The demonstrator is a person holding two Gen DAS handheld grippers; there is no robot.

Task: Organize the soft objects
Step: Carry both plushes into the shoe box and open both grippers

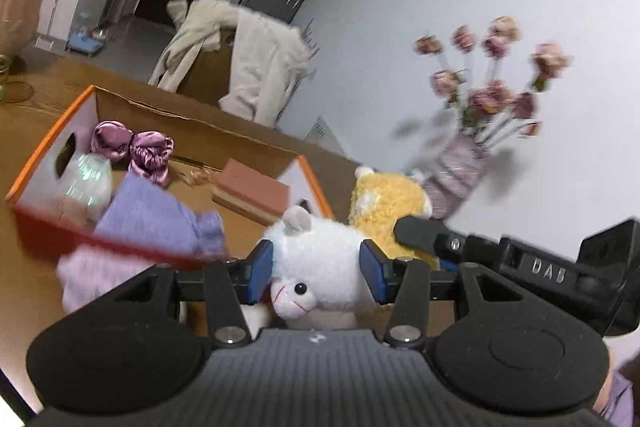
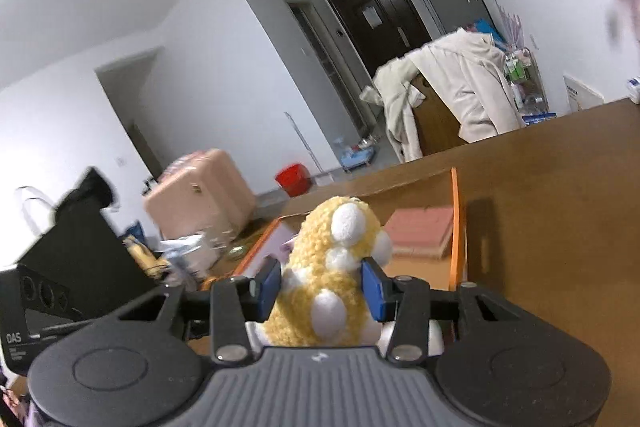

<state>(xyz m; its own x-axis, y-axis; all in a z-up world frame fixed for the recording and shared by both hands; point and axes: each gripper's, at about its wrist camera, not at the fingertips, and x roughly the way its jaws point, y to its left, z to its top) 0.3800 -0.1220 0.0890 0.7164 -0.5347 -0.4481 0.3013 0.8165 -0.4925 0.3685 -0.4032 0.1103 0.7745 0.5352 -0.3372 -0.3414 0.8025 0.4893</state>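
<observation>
The left gripper [image 1: 316, 273] grips a white plush animal [image 1: 320, 263]: both blue pads [image 1: 260, 267] press into its sides, with the face and one black eye turned toward the camera. The right gripper [image 2: 322, 285] clamps a yellow plush toy [image 2: 332, 275] with white patches; its blue pads [image 2: 374, 287] press against the fleece on both sides. In the left wrist view the yellow toy sits just right of and behind the white one, with a black finger of the right gripper laid against it. Both toys are held above the brown table [image 2: 560, 227], near the cardboard box [image 1: 52, 147] with orange edges. The box is open at the top. Inside it lie a purple satin scrunchie [image 1: 136, 149] toward the far left corner, a pale iridescent bundle [image 1: 86, 183] against the left wall, a lavender knit cloth [image 1: 160, 219] draped over the near red rim, and a pink flat block [image 1: 250, 193] toward the right side. Right of the box, a vase of pink flowers [image 1: 480, 99] stands against the white wall. Beyond the table, a cream garment [image 1: 256, 67] hangs over a chair. A pink suitcase [image 2: 200, 191] and a red bucket [image 2: 294, 179] stand on the floor in the right wrist view. Motion blur softens the box rim and the flowers.
</observation>
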